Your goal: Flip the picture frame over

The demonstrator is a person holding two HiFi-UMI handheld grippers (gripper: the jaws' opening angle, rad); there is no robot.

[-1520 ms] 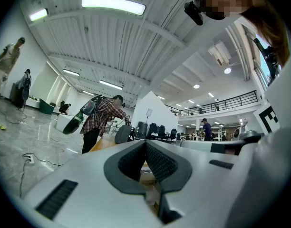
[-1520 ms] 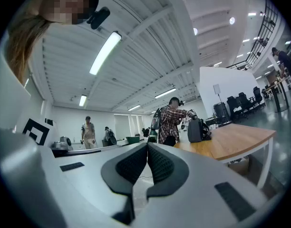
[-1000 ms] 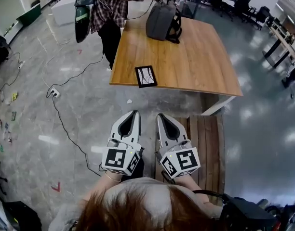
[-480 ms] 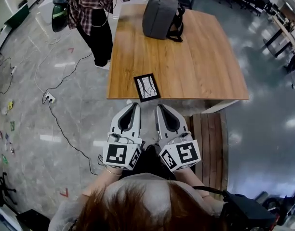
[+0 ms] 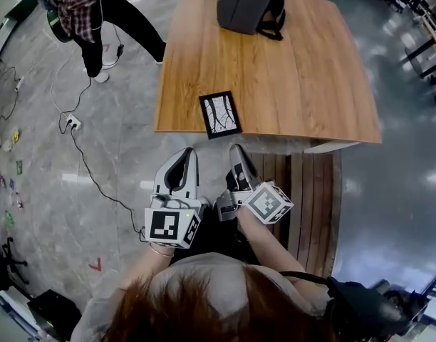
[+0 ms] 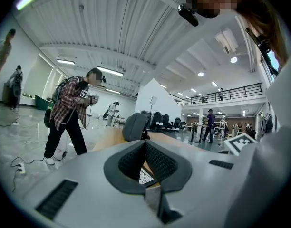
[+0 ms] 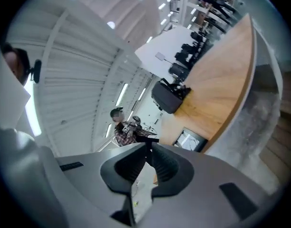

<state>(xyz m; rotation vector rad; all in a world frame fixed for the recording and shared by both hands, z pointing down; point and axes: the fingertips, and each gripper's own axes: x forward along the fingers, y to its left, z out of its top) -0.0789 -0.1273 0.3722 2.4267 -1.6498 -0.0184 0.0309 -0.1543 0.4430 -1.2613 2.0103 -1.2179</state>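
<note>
While the left gripper point(image 5: 189, 152) and right gripper point(image 5: 236, 149) hover, jaws pressed together and empty, the picture frame point(image 5: 220, 115) lies just ahead at the wooden table's point(image 5: 296, 84) near edge, long axis running away, right gripper slightly nearer.

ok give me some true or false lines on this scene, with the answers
1. The picture frame lies flat, image side up, by the near edge of the table. True.
2. The right tool grips the frame. False: its jaws are shut on nothing, short of the table.
3. A grey backpack sits at the table's far end. True.
4. The left tool has its jaws wide open. False: they are together, with nothing held.
5. Nobody else is in view. False: a person in a plaid shirt stands on the floor to the left of the table.
</note>
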